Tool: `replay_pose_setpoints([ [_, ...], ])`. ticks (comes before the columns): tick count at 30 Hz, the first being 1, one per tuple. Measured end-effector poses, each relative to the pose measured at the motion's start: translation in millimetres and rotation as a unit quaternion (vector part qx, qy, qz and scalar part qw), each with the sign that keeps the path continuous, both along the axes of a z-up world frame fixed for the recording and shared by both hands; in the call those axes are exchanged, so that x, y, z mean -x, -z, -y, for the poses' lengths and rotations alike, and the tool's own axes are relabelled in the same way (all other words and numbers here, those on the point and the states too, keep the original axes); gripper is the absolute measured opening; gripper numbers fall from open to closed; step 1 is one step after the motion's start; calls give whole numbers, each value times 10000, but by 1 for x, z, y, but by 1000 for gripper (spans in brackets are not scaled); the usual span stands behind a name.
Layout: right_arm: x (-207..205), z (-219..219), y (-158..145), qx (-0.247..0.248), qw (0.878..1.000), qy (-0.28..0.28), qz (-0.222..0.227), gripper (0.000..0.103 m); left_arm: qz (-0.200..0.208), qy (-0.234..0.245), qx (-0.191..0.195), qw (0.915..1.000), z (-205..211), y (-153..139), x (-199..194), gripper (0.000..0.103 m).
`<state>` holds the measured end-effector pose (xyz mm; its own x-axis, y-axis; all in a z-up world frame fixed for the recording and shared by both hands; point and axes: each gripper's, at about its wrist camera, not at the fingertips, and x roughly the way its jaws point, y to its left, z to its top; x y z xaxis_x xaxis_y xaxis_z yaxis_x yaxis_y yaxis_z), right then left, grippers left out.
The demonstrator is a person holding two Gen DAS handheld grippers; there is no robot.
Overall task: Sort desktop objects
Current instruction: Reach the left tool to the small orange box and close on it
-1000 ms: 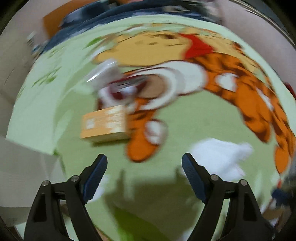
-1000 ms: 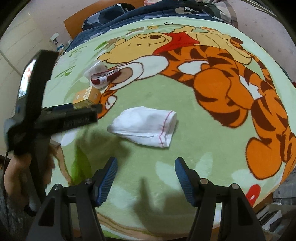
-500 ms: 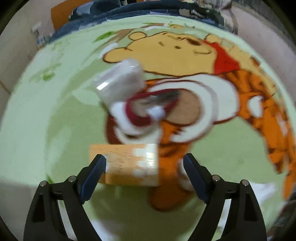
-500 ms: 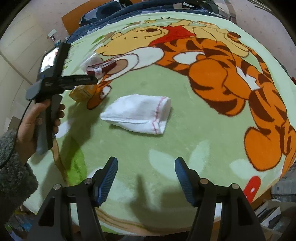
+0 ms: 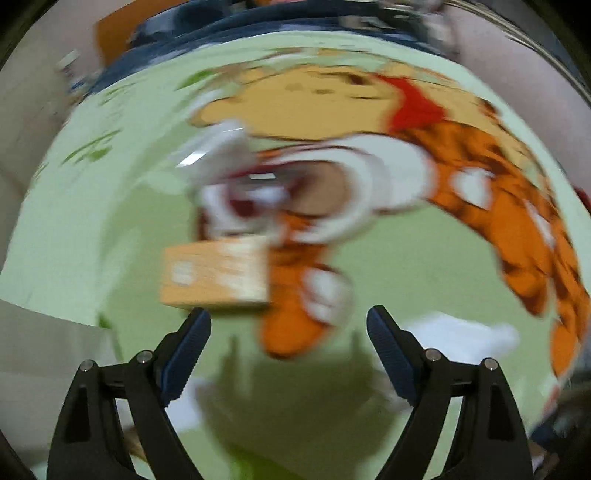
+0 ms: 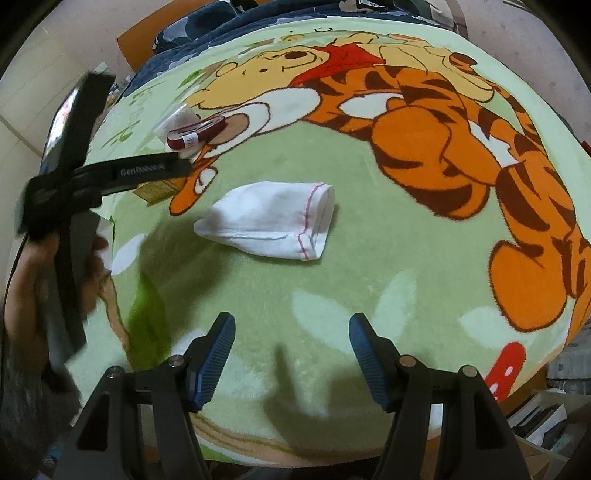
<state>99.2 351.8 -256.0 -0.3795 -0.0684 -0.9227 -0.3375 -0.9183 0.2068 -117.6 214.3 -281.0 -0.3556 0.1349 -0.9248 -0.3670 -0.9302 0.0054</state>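
An orange box [image 5: 216,273] lies on the cartoon blanket [image 5: 424,266], just beyond and left of my open left gripper [image 5: 288,325]; nothing is between its fingers. Past the box lie a red oblong item [image 5: 251,201] and a clear plastic packet [image 5: 218,151], all blurred. In the right wrist view a folded white cloth [image 6: 273,219] rests mid-blanket, ahead of my open, empty right gripper [image 6: 291,332]. The left gripper's black body [image 6: 110,173] hangs over the orange box [image 6: 157,190], partly hiding it; the red item [image 6: 195,133] and the packet [image 6: 181,118] sit beyond.
A hand [image 6: 48,280] grips the left tool at the blanket's left edge. A dark blue quilt [image 6: 229,22] bunches at the far end. Boxes and clutter [image 6: 546,417] stand low at the right, off the blanket's edge.
The left wrist view swung back: the orange box slid from between the fingertips to beyond and left of them. In the right wrist view the left tool shifted nearer over the box.
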Motion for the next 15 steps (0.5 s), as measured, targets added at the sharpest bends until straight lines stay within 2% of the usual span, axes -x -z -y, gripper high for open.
replay_pose_setpoints([
  [2, 3, 2, 1, 33, 10000, -1, -19, 66, 117, -509, -5, 9986, 23, 9, 21, 88],
  [5, 19, 8, 0, 1, 9998, -153, -110, 66, 499, -760, -426, 9950, 42, 27, 44, 88],
  [7, 32, 13, -3, -26, 9995, -265, -197, 66, 537, -646, -549, 9950, 40, 35, 54, 90],
  [11, 50, 17, -11, -77, 9984, -367, -418, 66, 739, -309, -546, 9953, 26, 51, 63, 93],
  [15, 53, 17, -7, 17, 9988, -286, -398, 66, 1032, -267, -1173, 9874, 13, 40, 31, 93],
])
